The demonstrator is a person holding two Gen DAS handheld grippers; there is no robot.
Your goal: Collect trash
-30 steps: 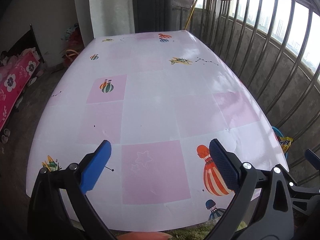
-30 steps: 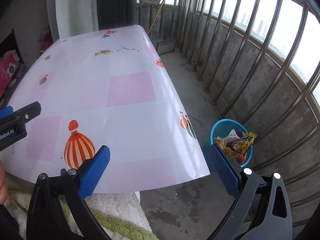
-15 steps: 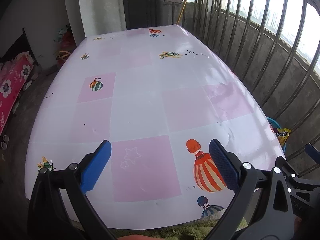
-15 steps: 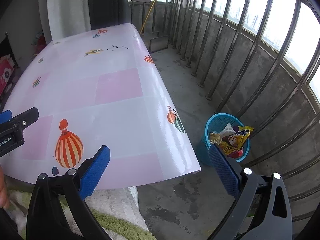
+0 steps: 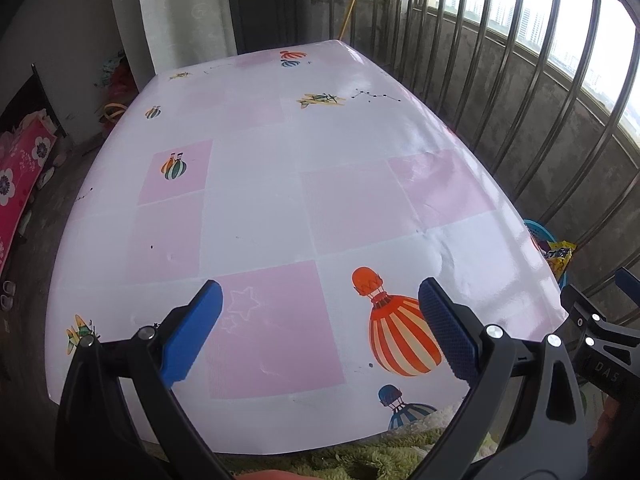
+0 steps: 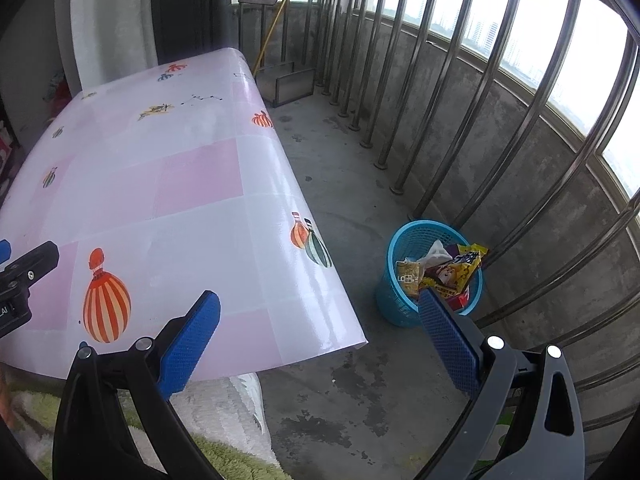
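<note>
Left wrist view: the left gripper point(image 5: 320, 332) is hovering over the near edge of the worktop point(image 5: 256, 216), jaws released and gripping nothing. No trash is showing on the patterned cover. Past the worktop's right edge, a sliver of the blue basket point(image 5: 538, 229) and a yellow wrapper point(image 5: 562, 254) are peeking out, so the trash is lying to this gripper's right, beyond the worktop.

Right wrist view: the right gripper point(image 6: 320, 332) is also hanging with jaws released and bare, near the worktop's point(image 6: 160, 208) near-right corner. The blue basket point(image 6: 404, 312) is standing on the floor just off that corner, wrappers point(image 6: 452, 272) piled inside, ahead and to the right. The right gripper looks the nearer one.
</note>
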